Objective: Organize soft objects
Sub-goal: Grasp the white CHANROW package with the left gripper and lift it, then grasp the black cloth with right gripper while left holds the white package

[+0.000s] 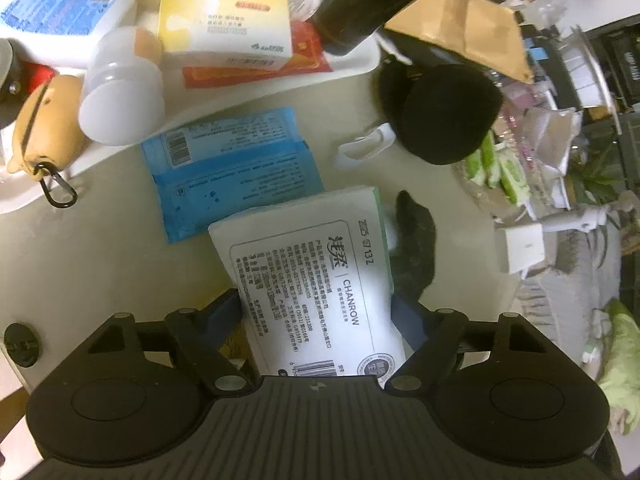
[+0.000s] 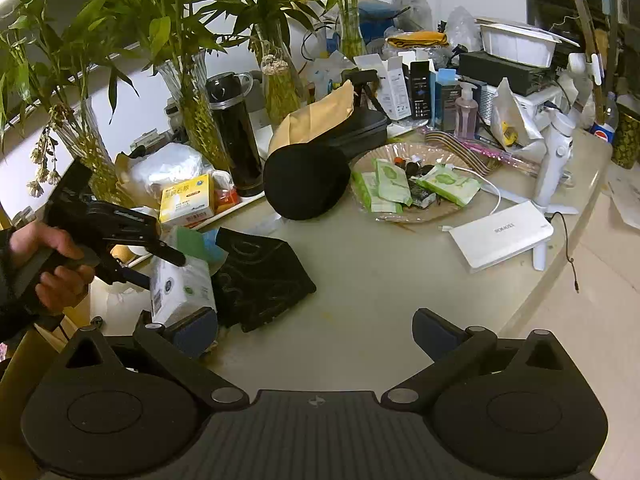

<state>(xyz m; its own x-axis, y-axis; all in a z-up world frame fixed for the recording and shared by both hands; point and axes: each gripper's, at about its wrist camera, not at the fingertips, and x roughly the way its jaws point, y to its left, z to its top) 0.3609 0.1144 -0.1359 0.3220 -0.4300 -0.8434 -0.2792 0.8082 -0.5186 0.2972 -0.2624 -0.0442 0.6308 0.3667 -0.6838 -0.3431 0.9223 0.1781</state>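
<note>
The left gripper [image 1: 320, 320] is closed on the white tissue pack [image 1: 308, 280], its blue pads pressing both long sides, and every place below is given from that pack. Left of it lies bare table [image 1: 92, 264] out to the near rim; up and to the left a white tray [image 1: 352, 64] carries a white bottle [image 1: 120, 92] and a yellow box [image 1: 224, 12], and the tray's edge closes that side off. Just beyond the pack, partly under its far end, lies a blue wipes pack [image 1: 232, 160]. Touching its right side is a black cloth [image 1: 416, 248], and farther off on that side a black cap [image 1: 444, 116] sits apart from the cloth. The right wrist view adds what the left cannot show: the left hand [image 2: 52, 264] on the gripper's handle, the pack [image 2: 182, 284] tilted off the surface, and the cloth [image 2: 260, 280] lying flat beside it. Right of the cloth a wide stretch of bare table [image 2: 380, 272] runs to the curved edge, bounded farther back by a plate [image 2: 440, 160] of green sachets and a white power bank [image 2: 500, 236] near the rim. The right gripper [image 2: 316, 336] stands wide with nothing between its fingers, hovering over that bare stretch
</note>
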